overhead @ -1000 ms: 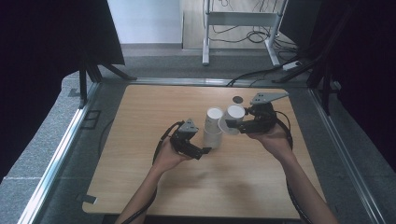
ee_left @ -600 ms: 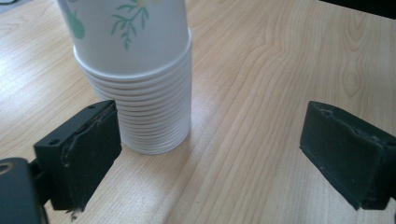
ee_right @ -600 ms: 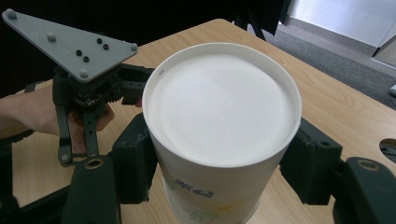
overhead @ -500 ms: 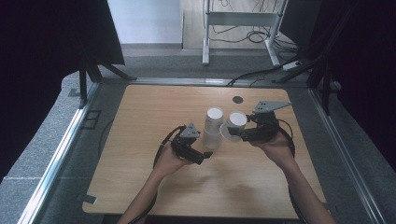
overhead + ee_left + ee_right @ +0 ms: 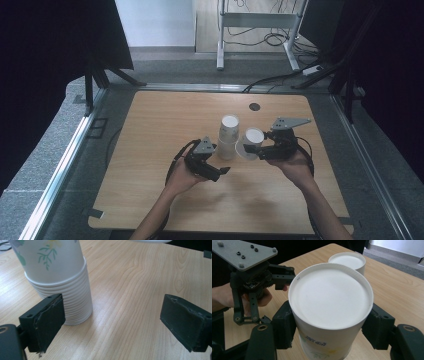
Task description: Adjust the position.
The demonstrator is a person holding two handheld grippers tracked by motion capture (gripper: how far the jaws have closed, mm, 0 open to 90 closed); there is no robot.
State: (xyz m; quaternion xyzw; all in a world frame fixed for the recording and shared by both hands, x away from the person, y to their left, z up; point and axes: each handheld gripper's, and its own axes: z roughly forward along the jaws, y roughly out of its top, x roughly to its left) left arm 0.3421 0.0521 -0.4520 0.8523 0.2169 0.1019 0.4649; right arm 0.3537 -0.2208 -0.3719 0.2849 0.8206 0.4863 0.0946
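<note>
A stack of upturned white paper cups [image 5: 228,137] with a leaf print stands at the middle of the wooden table [image 5: 150,125]. My right gripper [image 5: 257,151] is shut on a single paper cup [image 5: 248,143], bottom toward its camera, held tilted just right of the stack. In the right gripper view both pads press this cup [image 5: 329,297], with the stack [image 5: 348,261] behind it. My left gripper [image 5: 223,171] is open low in front of the stack. Its jaws have just been closing a little with nothing between them. The stack's ribbed base [image 5: 72,302] stands beside one pad.
A small dark round disc [image 5: 255,106] lies near the table's far edge. A white metal stand [image 5: 260,20] and cables are on the floor beyond the table. Dark screens flank both sides. Bare tabletop lies to the left and along the front.
My right gripper has come down and nearer with the single cup, ending close beside the stack. The left hand has stayed almost where it was.
</note>
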